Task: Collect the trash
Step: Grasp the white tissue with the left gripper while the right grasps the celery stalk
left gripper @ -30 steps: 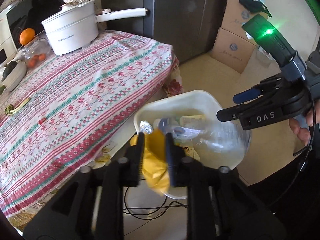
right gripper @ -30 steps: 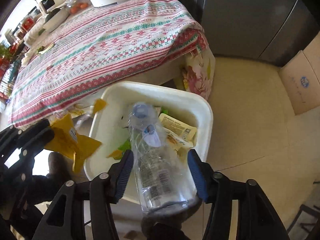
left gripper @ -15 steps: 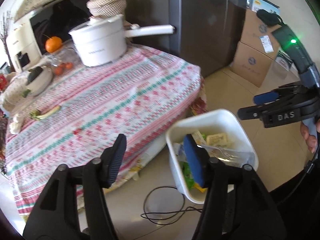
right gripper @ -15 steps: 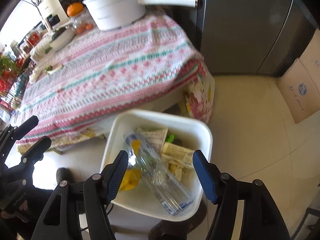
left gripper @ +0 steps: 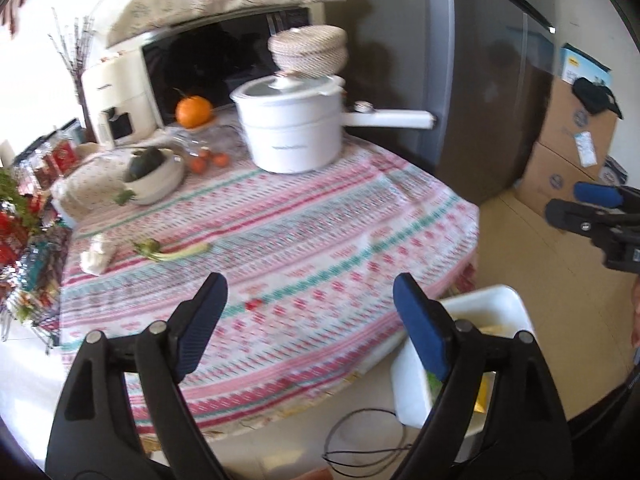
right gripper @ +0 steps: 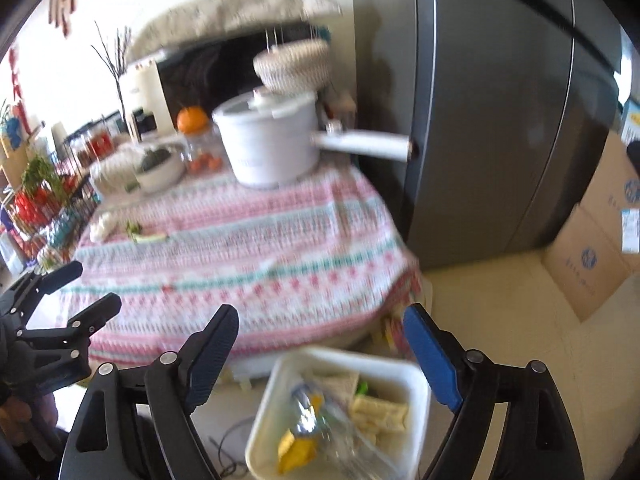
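Note:
A white trash bin [right gripper: 416,376] stands on the floor beside the table and holds a clear plastic bottle [right gripper: 336,428], a yellow wrapper [right gripper: 298,446] and other packets. Its rim also shows in the left wrist view [left gripper: 480,300]. My left gripper [left gripper: 310,300] is open and empty above the table's near edge. My right gripper [right gripper: 320,332] is open and empty above the bin. On the striped tablecloth [left gripper: 300,232] lie a green vegetable stalk [left gripper: 176,252], a crumpled white scrap [left gripper: 96,258] and a small red bit [left gripper: 254,304].
A white pot [left gripper: 292,128] with a long handle, a bowl [left gripper: 154,176], an orange [left gripper: 193,110] and small tomatoes sit at the table's far side. A grey fridge [right gripper: 500,120] and cardboard boxes [left gripper: 568,152] stand to the right. A black cable [left gripper: 360,444] lies on the floor.
Both grippers opened and dropped the yellow wrapper and the plastic bottle into the bin, then lifted and tilted up toward the table.

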The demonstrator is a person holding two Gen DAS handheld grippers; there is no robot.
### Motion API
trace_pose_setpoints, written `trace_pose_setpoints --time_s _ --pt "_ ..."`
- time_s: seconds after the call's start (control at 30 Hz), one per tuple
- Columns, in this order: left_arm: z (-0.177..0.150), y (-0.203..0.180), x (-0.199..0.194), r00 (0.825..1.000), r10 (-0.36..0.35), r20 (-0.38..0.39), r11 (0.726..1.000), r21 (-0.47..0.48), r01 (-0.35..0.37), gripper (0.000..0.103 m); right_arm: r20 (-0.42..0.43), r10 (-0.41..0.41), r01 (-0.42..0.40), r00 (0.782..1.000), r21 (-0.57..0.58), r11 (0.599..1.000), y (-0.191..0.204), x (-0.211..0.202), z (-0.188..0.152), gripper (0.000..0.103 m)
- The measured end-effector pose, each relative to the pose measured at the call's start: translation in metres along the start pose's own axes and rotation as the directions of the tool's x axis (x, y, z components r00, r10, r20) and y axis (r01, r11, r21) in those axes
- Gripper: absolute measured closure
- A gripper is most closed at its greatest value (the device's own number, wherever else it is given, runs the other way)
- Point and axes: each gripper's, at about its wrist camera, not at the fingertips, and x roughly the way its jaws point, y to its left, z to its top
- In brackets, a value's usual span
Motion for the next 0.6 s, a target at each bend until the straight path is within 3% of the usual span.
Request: trace_pose_setpoints --time_s 0.2,0.4,0.6 --pt "0.013 0.031 0.0 0.997 0.072 0.024 0.997 -0.031 -0.071 0.018 0.134 -0.018 0.019 0.991 -0.01 1.0 0.026 -0.008 0.02 0.005" --pt "0.017 0.063 0.008 0.992 0.129 0.014 0.992 -0.01 -0.129 0.018 0.198 -0.043 0.046 0.979 -0.012 0.999 0.048 0.001 0.034 0.005" --pt "0.017 0.116 0.031 0.982 0.187 -0.029 0.982 -0.02 -0.187 0.018 0.152 -0.01 0.01 0.988 -0.001 1.0 0.075 0.034 0.044 0.0"
